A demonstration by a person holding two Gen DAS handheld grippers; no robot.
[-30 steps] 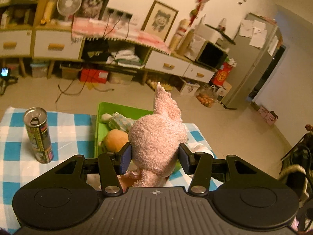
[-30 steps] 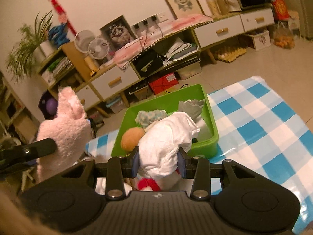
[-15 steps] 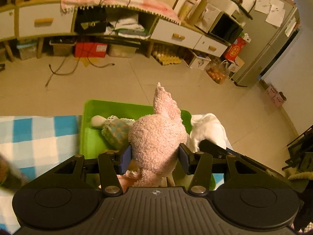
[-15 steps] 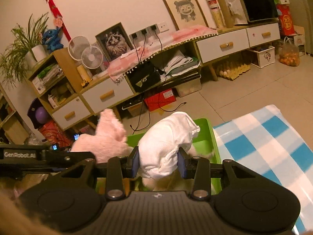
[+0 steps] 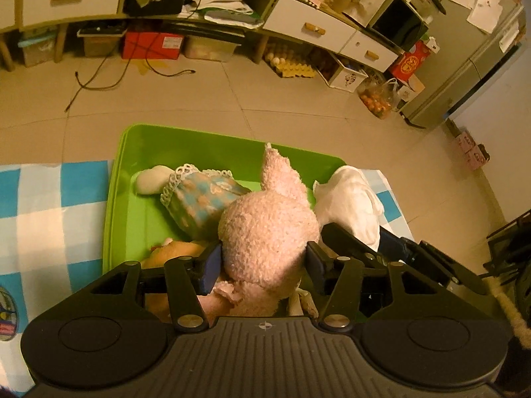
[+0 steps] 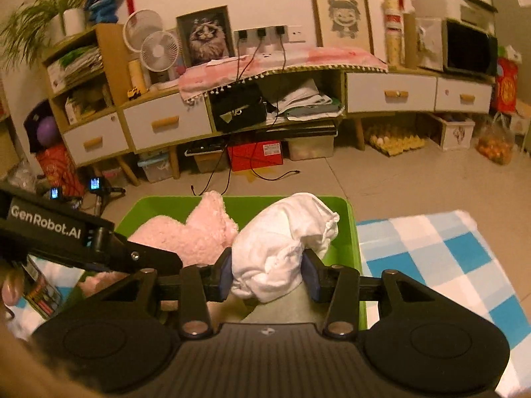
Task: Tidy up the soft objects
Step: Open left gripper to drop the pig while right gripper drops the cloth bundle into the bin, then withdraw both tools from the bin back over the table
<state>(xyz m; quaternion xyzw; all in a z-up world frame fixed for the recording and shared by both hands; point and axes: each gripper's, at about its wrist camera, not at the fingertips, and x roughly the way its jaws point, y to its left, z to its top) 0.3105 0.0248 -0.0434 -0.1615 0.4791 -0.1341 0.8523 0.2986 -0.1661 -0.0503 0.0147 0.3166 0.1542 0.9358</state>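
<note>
Left wrist view: the left tongs (image 5: 264,262), clamped on the pink plush (image 5: 268,232), have swung from beside the can to right over the green bin (image 5: 132,179), where a blue-dressed doll (image 5: 202,199) and an orange toy (image 5: 172,255) lie; dropping looks next.

Right wrist view: the right tongs (image 6: 265,275) pinch the white cloth (image 6: 282,242), now above the bin's (image 6: 351,232) 3 o'clock side, plush (image 6: 195,232) at 9 o'clock.

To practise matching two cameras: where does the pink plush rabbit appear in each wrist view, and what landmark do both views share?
Left wrist view: pink plush rabbit at lower centre, clamped in the left tool.
Right wrist view: the rabbit sits left of centre, beside the white cloth bundle.
Shared landmark: the green bin.
</note>
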